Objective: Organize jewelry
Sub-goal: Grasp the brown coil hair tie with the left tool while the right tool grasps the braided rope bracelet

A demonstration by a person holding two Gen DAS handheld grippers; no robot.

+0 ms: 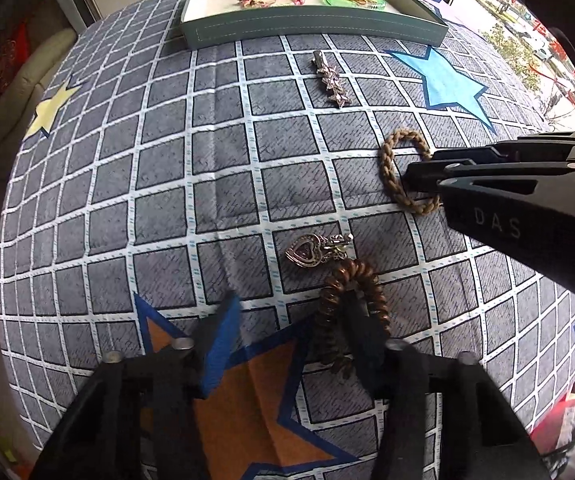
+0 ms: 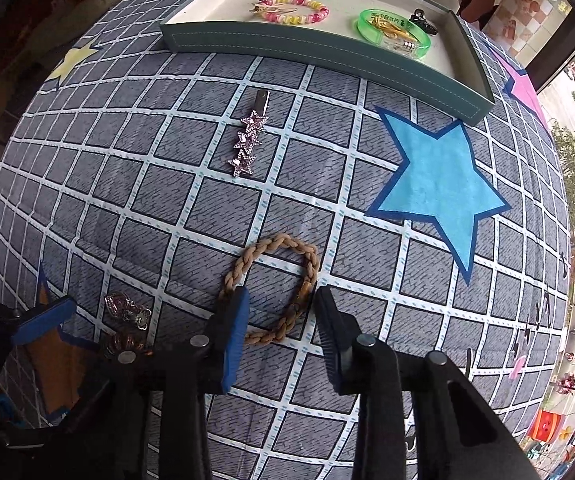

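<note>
Looking toward the far edge of the tabletop [image 2: 127,216], I see the teal tray [image 2: 327,56] holding a pink-and-yellow beaded bracelet [image 2: 307,10] with a gold clip beside it, a green bangle [image 2: 393,34] with gold clips inside its ring, and a small black clip [image 2: 421,20] near the tray's right end.

My right hand-held gripper [image 2: 277,320] is spread wide, holding nothing. The braided tan hair tie [image 2: 271,288] lies flat on the grid cloth, its near part between the fingers; the blue pad of the left finger overlaps the braid's left side, though I cannot tell if it touches. The star hair clip [image 2: 247,144] lies farther ahead, between the hair tie and the tray.

My left hand-held gripper [image 1: 291,328] is also wide open and empty. The brown coil hair tie [image 1: 351,304] sits just by its right finger, which crosses in front of the loop. The heart pendant [image 1: 307,252] lies just beyond the coil.
</note>
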